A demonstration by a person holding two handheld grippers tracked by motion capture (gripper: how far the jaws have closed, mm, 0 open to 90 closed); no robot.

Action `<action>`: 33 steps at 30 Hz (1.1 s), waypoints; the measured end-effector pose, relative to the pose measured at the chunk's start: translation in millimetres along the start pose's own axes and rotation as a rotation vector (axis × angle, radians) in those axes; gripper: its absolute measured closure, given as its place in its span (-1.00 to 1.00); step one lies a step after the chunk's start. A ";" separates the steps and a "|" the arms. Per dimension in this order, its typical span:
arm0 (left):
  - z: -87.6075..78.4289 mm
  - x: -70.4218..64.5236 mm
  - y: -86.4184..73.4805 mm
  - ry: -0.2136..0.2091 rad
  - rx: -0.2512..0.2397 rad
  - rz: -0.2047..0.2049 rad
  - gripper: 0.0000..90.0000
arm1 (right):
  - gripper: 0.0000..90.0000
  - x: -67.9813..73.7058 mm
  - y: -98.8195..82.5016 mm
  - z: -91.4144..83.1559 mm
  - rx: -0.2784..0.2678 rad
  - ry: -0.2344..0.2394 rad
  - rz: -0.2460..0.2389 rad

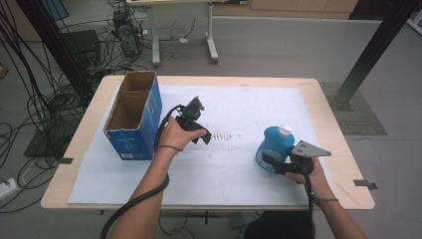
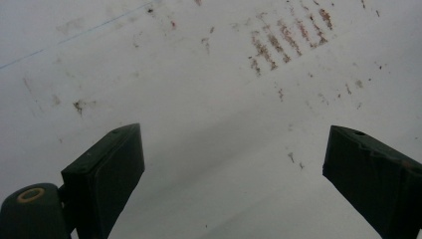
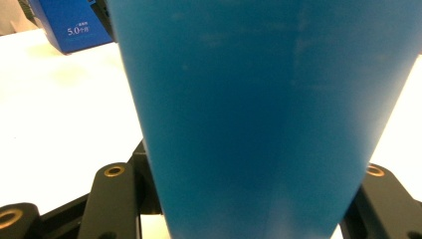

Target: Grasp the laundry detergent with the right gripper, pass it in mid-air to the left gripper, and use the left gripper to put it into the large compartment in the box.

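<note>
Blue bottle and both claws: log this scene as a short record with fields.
held item: blue bottle with a white cap, upright on the white mat
right claw: shut on the blue bottle, jaws on either side of its lower body
left claw: open, nothing between the jaws, above the smudged mat
box: open blue carton at the mat's left edge, apart from both claws

In the right gripper view the bottle (image 3: 259, 114) is cut off at top and bottom, blurred, no label readable; it hides the pads, so contact can't be seen there. Box (image 3: 69, 22) cropped by top edge, print mostly too small. In the high view the right gripper (image 1: 271, 162) tips are hidden against the bottle (image 1: 274, 147); the left gripper (image 1: 199, 130) partly under the hand.
</note>
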State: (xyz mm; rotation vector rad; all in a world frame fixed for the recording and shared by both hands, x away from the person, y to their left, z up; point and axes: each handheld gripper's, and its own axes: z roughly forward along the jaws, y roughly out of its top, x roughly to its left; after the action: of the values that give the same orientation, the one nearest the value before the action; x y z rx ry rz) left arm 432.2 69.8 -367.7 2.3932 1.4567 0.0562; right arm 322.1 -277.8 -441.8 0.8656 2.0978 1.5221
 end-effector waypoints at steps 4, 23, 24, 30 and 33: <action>0.5 -0.2 0.0 0.001 0.000 -0.001 -0.79 | -0.07 0.4 0.0 -0.1 0.000 -0.005 -0.002; -1.6 0.3 1.0 0.005 0.003 0.004 -0.78 | -0.06 0.4 -0.7 -0.2 -0.005 -0.004 -0.003; -1.3 0.1 1.0 0.005 0.001 0.002 -0.79 | -0.06 0.4 -0.7 -0.2 -0.005 -0.004 -0.002; -1.0 0.6 0.8 0.006 0.003 0.001 -0.79 | -0.06 0.1 -0.1 -0.1 0.000 -0.002 0.000; -1.0 0.7 0.7 0.006 0.000 -0.001 -0.78 | -0.07 -0.1 -0.3 -0.2 -0.001 0.000 0.002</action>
State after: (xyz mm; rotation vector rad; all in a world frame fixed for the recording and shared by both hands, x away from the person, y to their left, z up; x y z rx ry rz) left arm 433.0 70.4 -366.6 2.3946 1.4603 0.0625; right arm 322.0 -278.0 -442.0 0.8679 2.0971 1.5239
